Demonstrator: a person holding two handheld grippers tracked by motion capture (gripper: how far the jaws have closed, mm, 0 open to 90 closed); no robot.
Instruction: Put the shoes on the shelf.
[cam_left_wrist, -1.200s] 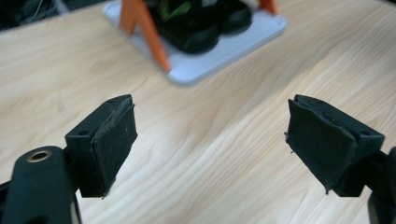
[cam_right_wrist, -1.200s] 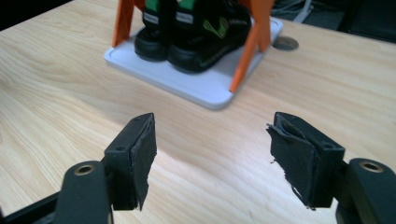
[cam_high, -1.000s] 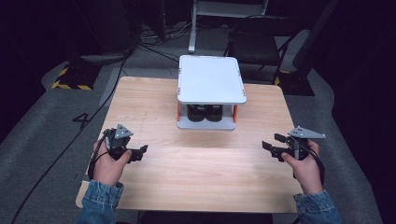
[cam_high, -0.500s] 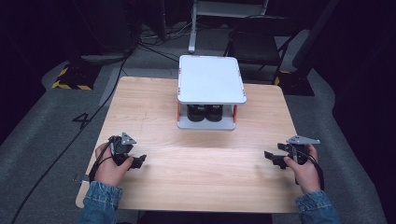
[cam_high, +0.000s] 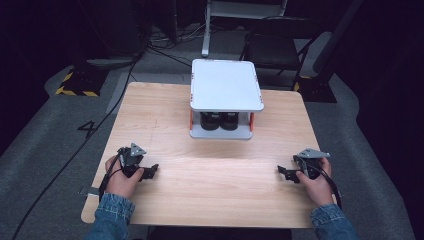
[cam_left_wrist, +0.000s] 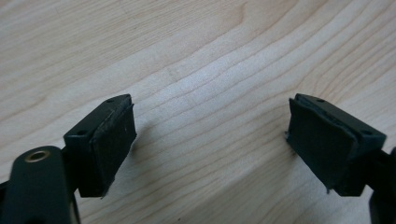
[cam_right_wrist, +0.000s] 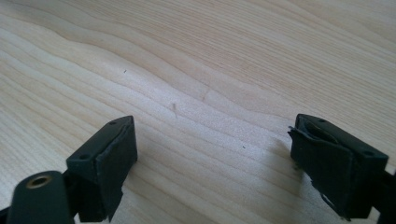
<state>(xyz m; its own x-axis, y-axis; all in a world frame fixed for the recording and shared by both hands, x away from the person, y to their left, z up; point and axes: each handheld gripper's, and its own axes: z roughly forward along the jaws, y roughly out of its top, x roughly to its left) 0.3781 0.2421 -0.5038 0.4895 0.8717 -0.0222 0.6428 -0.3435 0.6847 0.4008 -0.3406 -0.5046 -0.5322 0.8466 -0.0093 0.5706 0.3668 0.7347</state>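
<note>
My left gripper (cam_high: 151, 171) rests low over the wooden table (cam_high: 210, 190) near its front left, held in a hand with a denim sleeve. Its jaws stand wide apart in the left gripper view (cam_left_wrist: 210, 140), with bare wood between the pads (cam_left_wrist: 112, 140). My right gripper (cam_high: 282, 172) sits low at the front right, pointing inward. Its jaws have just been opening and now stand wide in the right gripper view (cam_right_wrist: 212, 158), with nothing between them.
A white two-level stand (cam_high: 226, 85) with orange posts sits at the table's far middle, with dark round objects (cam_high: 220, 121) on its lower shelf. Cables (cam_high: 65, 165) trail over the grey floor at left. A chair (cam_high: 275, 45) stands behind the table.
Both hands have sunk toward the tabletop and come nearer the front edge. The right gripper's jaws have spread wider.
</note>
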